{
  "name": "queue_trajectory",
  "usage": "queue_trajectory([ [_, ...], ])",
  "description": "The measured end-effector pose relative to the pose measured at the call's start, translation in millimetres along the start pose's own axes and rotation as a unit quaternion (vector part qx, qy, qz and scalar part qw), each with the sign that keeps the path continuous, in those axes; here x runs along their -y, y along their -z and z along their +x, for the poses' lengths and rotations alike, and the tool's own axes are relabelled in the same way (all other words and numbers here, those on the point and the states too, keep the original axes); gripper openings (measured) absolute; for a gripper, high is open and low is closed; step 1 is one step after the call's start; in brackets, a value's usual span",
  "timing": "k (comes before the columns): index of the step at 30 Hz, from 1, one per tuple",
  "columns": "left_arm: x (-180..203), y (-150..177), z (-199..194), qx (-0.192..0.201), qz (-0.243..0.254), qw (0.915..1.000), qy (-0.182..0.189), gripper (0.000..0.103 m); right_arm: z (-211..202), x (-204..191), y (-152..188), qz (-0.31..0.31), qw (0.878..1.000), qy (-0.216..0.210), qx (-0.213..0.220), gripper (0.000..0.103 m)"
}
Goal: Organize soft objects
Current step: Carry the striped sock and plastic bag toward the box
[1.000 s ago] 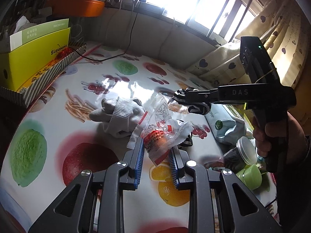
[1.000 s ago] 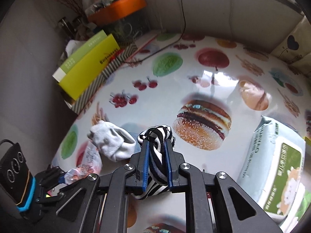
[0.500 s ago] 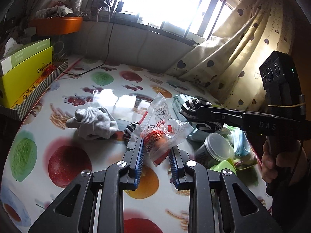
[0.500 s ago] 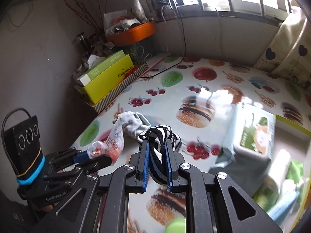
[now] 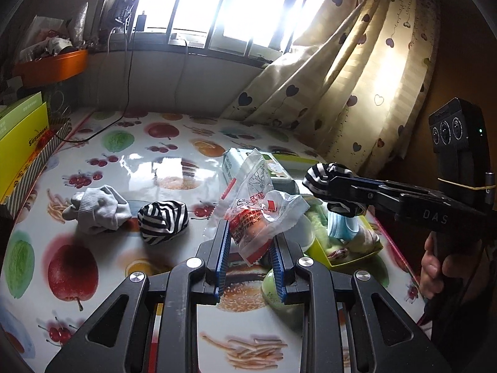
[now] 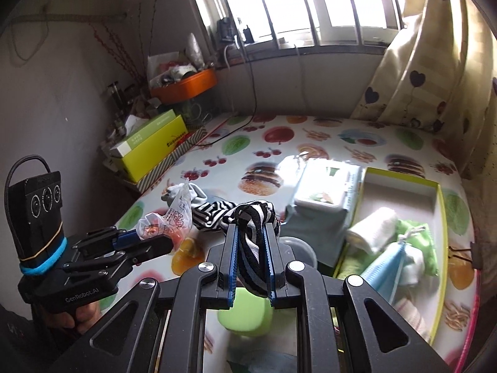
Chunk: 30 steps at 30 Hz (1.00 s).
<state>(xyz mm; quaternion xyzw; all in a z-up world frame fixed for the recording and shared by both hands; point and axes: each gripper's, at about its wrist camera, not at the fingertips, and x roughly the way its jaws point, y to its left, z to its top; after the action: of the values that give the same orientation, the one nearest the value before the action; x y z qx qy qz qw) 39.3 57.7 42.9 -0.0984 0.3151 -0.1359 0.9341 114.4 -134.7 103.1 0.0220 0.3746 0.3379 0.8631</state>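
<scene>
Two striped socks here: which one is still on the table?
The rolled striped sock beside the grey sock lies on the table. The other striped sock is clamped in the right gripper, held up off the table.

Black-and-white striped sock [image 6: 252, 233], grey sock [image 5: 98, 213], fruit-print tablecloth [image 5: 130, 161], lime-green box [image 6: 442, 217], orange basin [image 6: 183, 88]

Sunlit barred window [image 5: 217, 9], heart-print curtain [image 5: 357, 71]

left wrist: I look along the left tool [image 5: 250, 242] toward the window | right wrist: along the right tool [image 6: 251, 250], same facing | shared: fruit-print surface [image 5: 130, 168], each other's tool
</scene>
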Motion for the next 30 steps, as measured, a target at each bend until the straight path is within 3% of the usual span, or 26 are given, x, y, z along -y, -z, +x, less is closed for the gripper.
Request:
queue_trajectory([
  [13, 44.3, -16.1, 7.3, 0.005, 0.039, 0.9991, 0.015, 0.026, -55.3, 44.0, 1.6, 0.031, 0.997, 0.036, 0.056, 0.014],
  [30, 79.0, -25.4, 40.3, -0.015, 0.068, 0.9970, 0.033, 0.026, -68.1, 110.5, 14.6, 0.092, 0.991, 0.062, 0.069, 0.014],
])
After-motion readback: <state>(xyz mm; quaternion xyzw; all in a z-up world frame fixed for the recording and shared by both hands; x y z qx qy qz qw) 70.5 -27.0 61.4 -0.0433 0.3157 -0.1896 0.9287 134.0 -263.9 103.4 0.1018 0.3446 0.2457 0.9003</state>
